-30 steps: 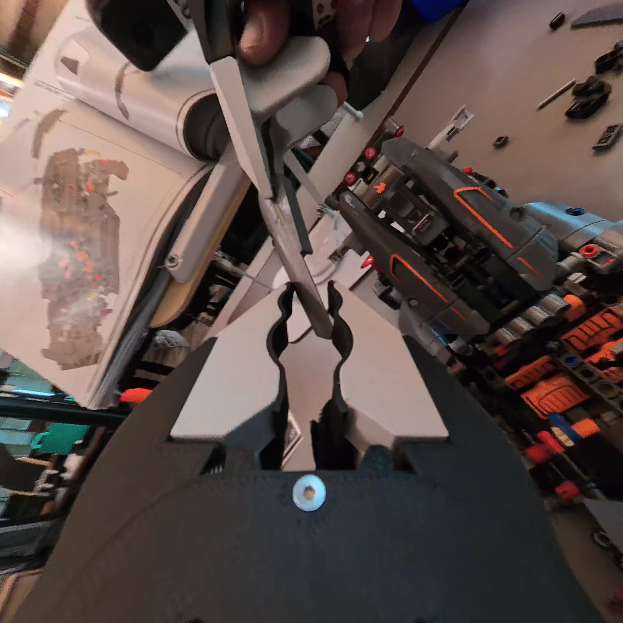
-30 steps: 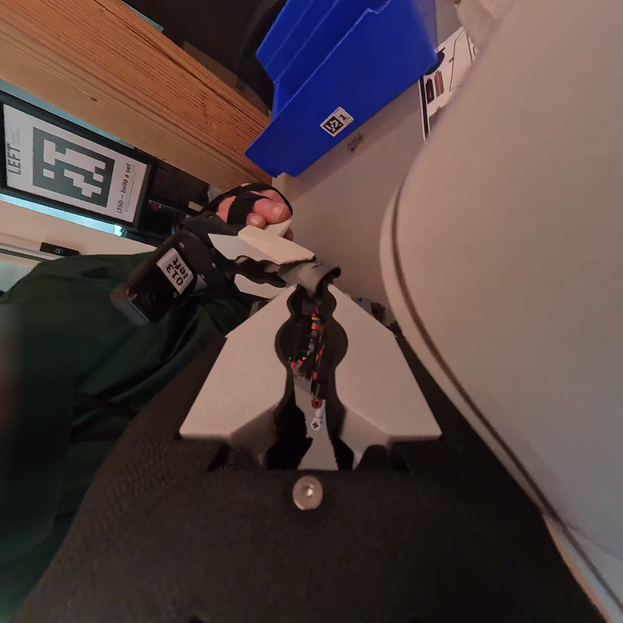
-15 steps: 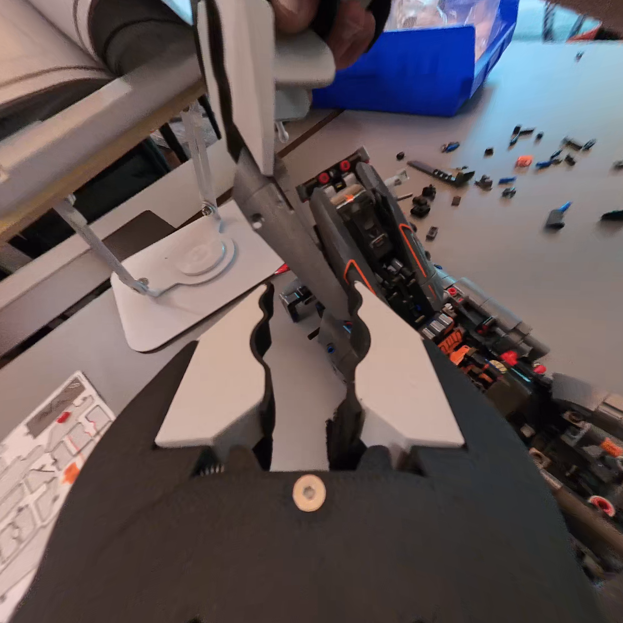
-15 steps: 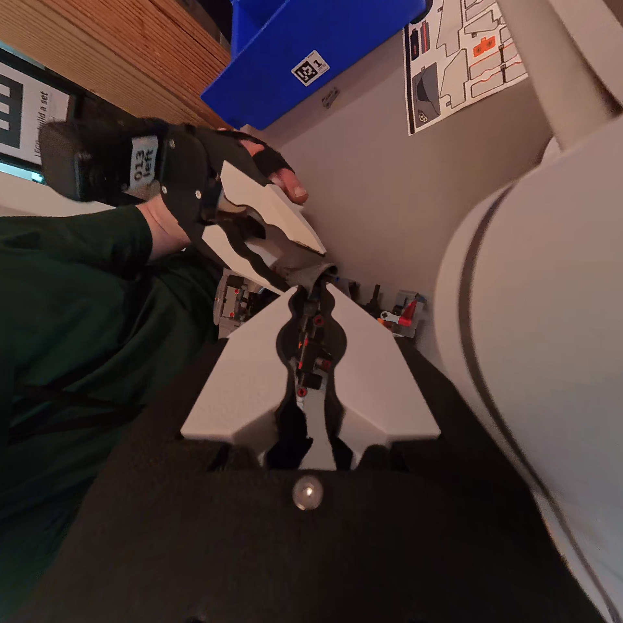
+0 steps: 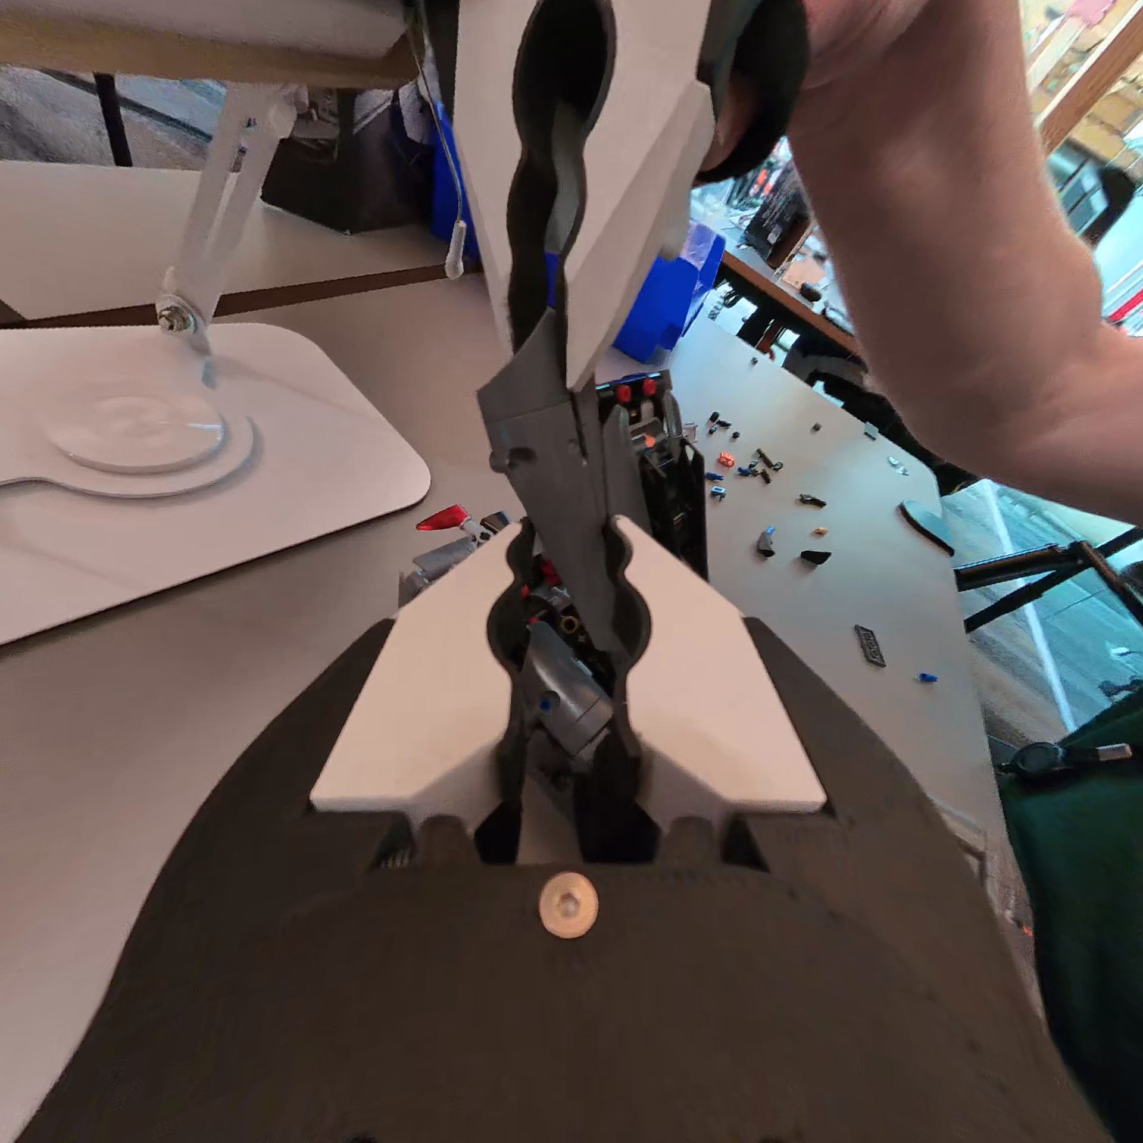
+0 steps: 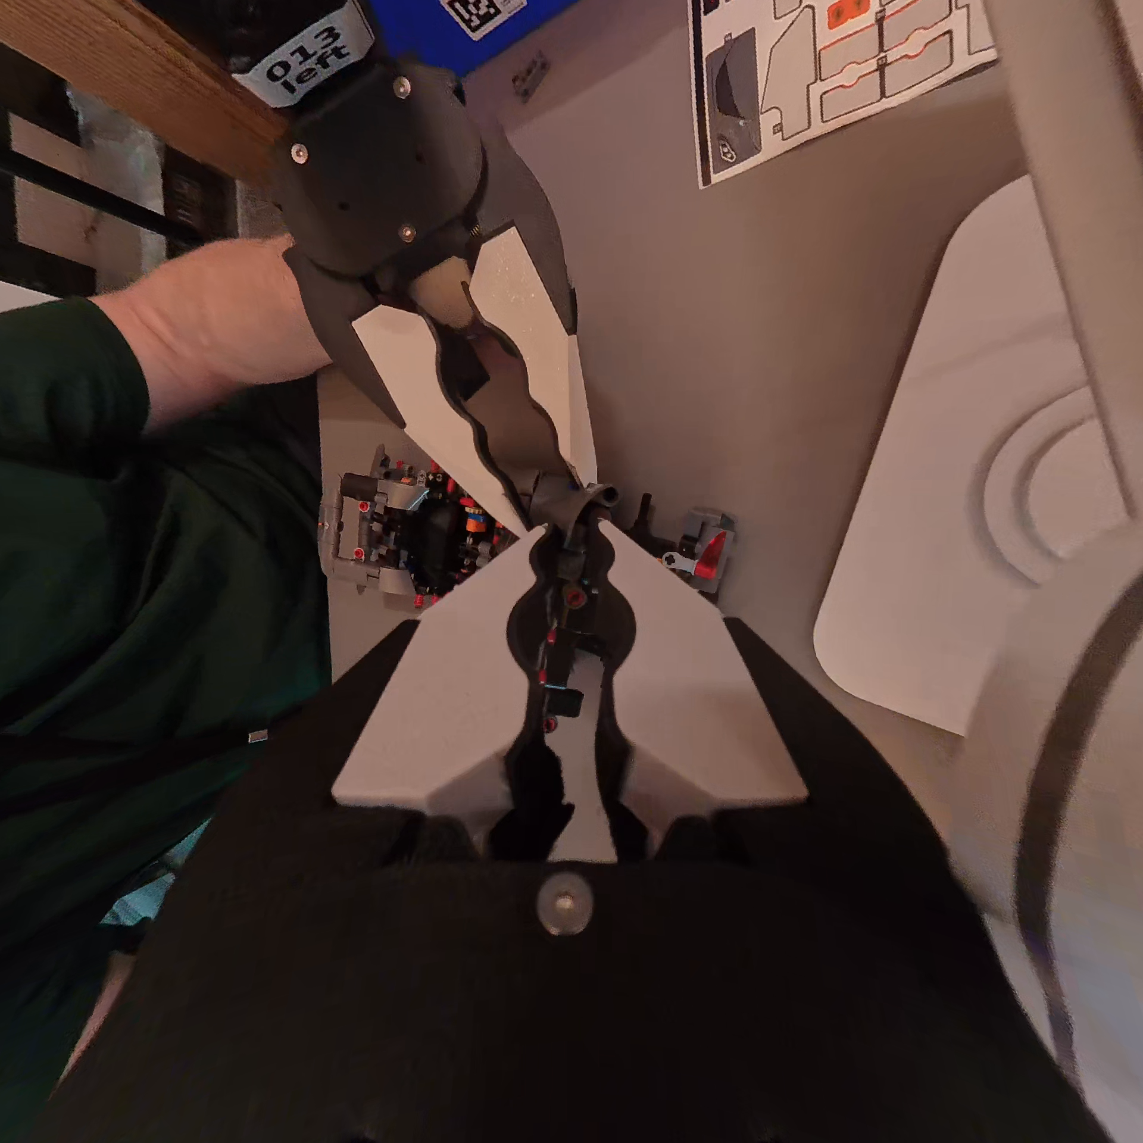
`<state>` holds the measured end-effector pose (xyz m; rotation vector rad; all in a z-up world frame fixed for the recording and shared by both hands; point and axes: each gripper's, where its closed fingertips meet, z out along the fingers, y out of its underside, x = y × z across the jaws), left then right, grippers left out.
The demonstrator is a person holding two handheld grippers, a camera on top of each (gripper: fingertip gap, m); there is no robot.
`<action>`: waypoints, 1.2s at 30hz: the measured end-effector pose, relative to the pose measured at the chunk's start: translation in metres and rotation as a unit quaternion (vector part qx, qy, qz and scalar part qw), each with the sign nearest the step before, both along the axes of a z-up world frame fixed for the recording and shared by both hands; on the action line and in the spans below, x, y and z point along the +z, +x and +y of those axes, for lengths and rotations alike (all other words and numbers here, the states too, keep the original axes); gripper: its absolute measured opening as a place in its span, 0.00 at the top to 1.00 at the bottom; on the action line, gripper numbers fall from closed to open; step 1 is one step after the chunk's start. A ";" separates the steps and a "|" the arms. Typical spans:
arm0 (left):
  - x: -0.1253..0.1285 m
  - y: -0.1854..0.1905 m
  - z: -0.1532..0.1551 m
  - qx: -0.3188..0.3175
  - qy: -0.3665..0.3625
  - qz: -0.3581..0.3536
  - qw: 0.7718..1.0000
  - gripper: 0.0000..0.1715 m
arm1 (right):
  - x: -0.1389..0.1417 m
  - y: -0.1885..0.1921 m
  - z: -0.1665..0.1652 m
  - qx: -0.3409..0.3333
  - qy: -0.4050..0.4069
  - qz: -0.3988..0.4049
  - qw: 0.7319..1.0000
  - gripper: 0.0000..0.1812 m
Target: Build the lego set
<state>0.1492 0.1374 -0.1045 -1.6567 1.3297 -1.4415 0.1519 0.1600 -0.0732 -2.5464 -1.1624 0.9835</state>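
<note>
Long grey panel point(image 5: 550, 495) ran lengthwise between both grippers above the counter point(image 5: 185, 680): right gripper point(image 5: 560, 346) clamped its far end, left gripper point(image 5: 569, 538) fingers clamped the near end.

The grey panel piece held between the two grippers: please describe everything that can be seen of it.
The grey panel piece is a long, smooth, dark grey element that looks like plastic, widest in the middle and tapering toward both ends, with a small notch on its left edge. It hangs above the table. The right gripper pinches its far end; the left gripper closes on its near end.
</note>
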 end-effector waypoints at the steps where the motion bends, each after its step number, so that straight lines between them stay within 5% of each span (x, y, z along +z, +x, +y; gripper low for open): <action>1: 0.001 0.000 0.001 -0.002 -0.011 -0.005 1.000 0.88 | 0.001 0.000 0.000 -0.003 0.002 -0.008 1.000 0.97; 12: 0.009 -0.006 0.004 -0.057 -0.102 -0.057 0.992 0.93 | 0.014 -0.016 0.003 0.006 0.053 -0.072 0.996 0.97; 36: 0.006 -0.001 0.000 -0.103 -0.142 -0.037 0.984 0.95 | 0.009 0.004 0.005 -0.032 -0.005 0.100 0.994 0.97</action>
